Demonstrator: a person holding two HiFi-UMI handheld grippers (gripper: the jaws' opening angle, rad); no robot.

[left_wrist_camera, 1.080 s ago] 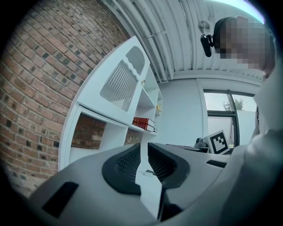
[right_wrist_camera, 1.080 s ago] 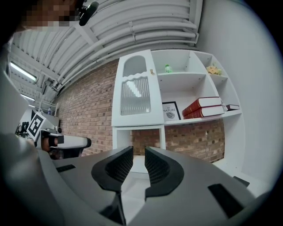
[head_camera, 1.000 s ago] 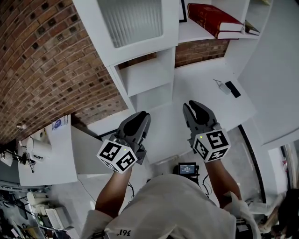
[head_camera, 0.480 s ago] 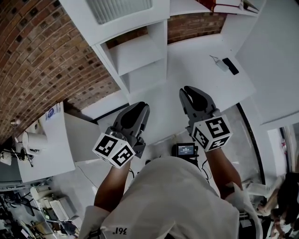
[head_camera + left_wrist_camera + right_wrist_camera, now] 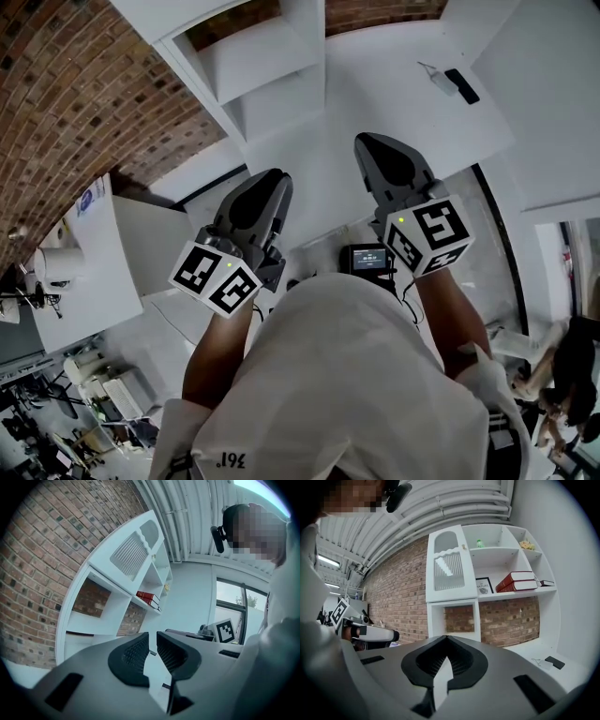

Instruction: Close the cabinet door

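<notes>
While the right tool [image 5: 446, 638] has its jaws together on nothing, the left tool [image 5: 153, 634] shows a narrow empty gap; the cabinet door [image 5: 446, 569] stands well ahead of both.

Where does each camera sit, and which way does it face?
Head view: on the person's head, facing steeply down at the counter; shows forearms, left gripper, right gripper.
Left gripper view: on the left gripper, facing along slightly parted jaws toward the shelf unit; sleeve at right.
Right gripper view: on the right gripper, along shut jaws toward that unit; sleeve at left.
Shared: both gripper views show the red books.
</notes>
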